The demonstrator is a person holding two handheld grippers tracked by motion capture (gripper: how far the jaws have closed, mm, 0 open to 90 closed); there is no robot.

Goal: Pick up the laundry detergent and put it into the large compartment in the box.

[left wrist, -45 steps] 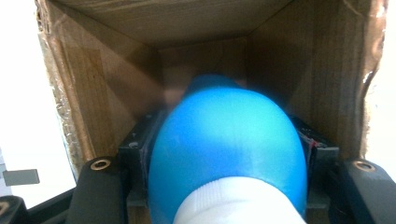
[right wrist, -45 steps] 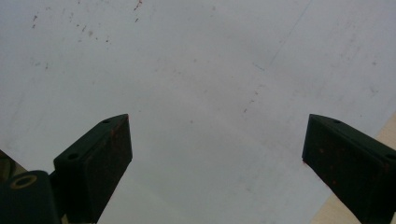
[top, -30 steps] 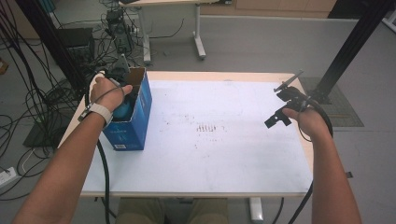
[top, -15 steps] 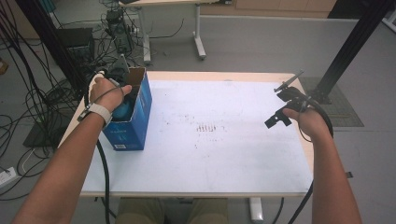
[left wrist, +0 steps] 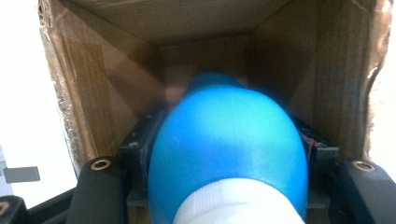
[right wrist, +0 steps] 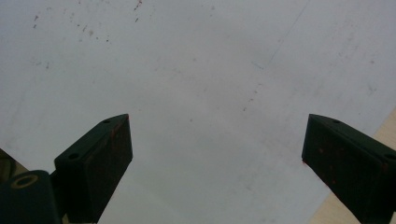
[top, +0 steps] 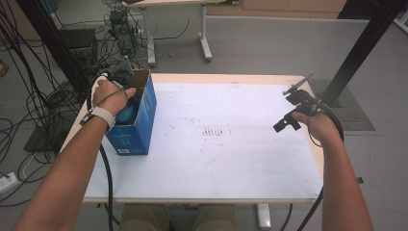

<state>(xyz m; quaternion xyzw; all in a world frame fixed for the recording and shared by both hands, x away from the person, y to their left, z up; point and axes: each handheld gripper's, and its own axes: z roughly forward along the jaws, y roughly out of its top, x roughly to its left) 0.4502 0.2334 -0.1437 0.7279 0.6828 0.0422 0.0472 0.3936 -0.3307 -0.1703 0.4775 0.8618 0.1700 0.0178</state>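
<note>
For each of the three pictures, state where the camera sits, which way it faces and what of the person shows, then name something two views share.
High view: above the person's side, facing forward and down on the table; both forearms, left gripper and right gripper show.
Left gripper view: on the left gripper, looking into the cardboard box; its jaws grip a blue bottle.
Right gripper view: on the right gripper, facing the tabletop; jaws apart.
Shared: box and bottle, high and left gripper views.

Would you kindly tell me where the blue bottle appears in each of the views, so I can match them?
High view: the blue bottle sits at the left, inside the open cardboard box, under the left hand.
Left gripper view: it sits at centre bottom, clamped between the black jaws.
Right gripper view: not in it; open jaws over the white table.
Shared landmark: the box's brown inside.
</note>
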